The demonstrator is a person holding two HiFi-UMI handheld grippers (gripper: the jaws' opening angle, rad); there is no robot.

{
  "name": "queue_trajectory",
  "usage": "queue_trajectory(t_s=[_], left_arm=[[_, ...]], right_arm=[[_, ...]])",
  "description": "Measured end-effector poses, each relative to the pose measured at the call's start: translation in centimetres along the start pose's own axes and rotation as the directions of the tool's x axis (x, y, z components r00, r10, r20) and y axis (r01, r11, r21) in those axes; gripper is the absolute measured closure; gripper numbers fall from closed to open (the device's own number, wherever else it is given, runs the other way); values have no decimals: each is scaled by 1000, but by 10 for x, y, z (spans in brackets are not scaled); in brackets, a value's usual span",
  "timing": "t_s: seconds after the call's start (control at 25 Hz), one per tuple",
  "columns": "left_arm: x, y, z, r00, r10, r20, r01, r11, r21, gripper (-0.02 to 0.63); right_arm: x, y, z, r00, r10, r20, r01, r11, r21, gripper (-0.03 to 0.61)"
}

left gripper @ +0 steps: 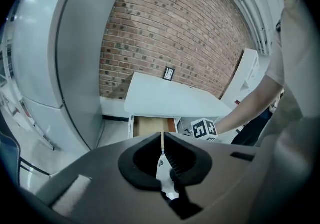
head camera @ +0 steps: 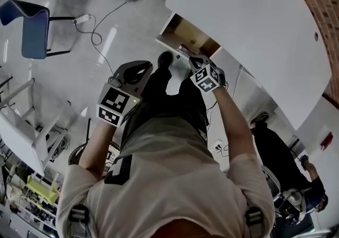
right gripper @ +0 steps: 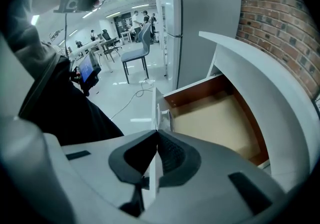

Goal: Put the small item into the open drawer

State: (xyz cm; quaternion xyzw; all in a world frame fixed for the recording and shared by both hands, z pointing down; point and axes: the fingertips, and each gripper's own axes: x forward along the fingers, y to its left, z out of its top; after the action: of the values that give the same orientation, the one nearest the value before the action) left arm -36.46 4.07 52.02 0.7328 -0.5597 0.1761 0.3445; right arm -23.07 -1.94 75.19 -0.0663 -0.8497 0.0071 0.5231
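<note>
**Head view.** The left gripper [head camera: 139, 70] hangs in front of the person's body, marker cube toward the body. The right gripper [head camera: 193, 62] is fwd of it and to its right. Its tips are at the front edge of the open white drawer with a tan wooden floor [head camera: 189, 36]. The drawer sticks out from under the white rounded tabletop [head camera: 249, 25], which lies beyond and to the right of the right gripper. A blue-seated chair [head camera: 34, 27] stands well apart, left of the left gripper.

**Left gripper view.** Jaws are closed, tips meeting, w/ nothing btwn them. The drawer is straight ahead of the tips, well apart. The right gripper's cube is just right of the drawer. A red brick wall [left gripper: 175, 33] is behind.

**Right gripper view.** Jaws are closed to a hairline. The tips sit at the top edge of the drawer's white front panel [right gripper: 159, 111]; I cannot tell whether they pinch it. The tan drawer floor lies ahead-right of the tips.

Small item: pos. cannot be told in any view.
</note>
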Motion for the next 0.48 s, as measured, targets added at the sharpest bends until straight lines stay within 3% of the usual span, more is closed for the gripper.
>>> queue_trajectory(t_s=[0.28, 0.48], left_arm=[[10, -11, -12, 999, -18, -40, 18, 1000, -9, 597], [16, -10, -20, 997, -17, -70, 15, 1000, -19, 597]], right_arm=[[15, -4, 8, 997, -22, 75, 29, 995, -94, 572], [29, -10, 11, 997, -19, 78, 25, 996, -83, 572]])
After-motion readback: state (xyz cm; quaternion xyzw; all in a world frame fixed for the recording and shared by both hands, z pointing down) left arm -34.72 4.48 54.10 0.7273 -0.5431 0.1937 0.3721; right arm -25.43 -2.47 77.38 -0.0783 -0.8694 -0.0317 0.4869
